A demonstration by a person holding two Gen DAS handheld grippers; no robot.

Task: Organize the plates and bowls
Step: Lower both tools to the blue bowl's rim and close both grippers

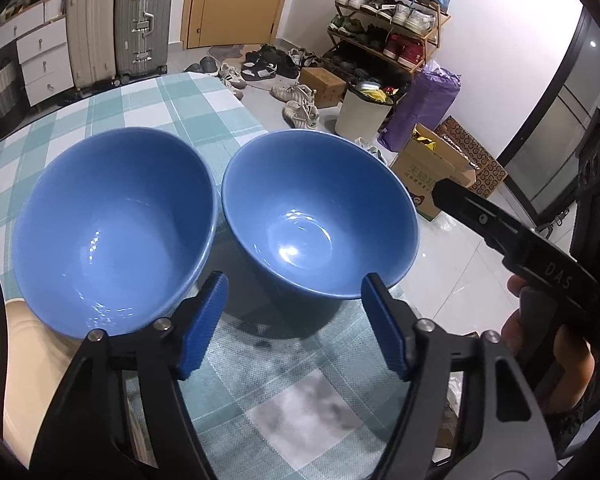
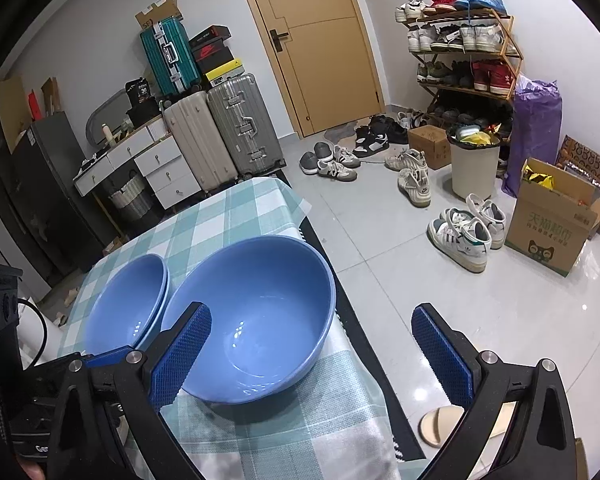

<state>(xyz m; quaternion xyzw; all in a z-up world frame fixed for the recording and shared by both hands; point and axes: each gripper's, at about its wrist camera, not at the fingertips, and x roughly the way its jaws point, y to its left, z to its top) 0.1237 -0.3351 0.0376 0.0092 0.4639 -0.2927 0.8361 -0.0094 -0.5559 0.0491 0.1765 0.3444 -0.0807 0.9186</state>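
Now, from the left wrist view, my left gripper [image 1: 294,320] gapes empty before two blue bowls [image 1: 320,216] on the checked tablecloth [image 1: 300,400]. From the right wrist view, my right gripper [image 2: 312,354] is wide open too; glazed, slippery, breakable, so I'd pinch the single bowl [image 2: 256,320] by its rim.

- Left gripper [image 1: 294,322]: black frame, blue ribbed pads, silver pivot screws.
- Right gripper [image 2: 310,354]: same black frame, blue knurled pads; "DAS" marking on side.
- Bare skin on right hand [image 1: 548,344].
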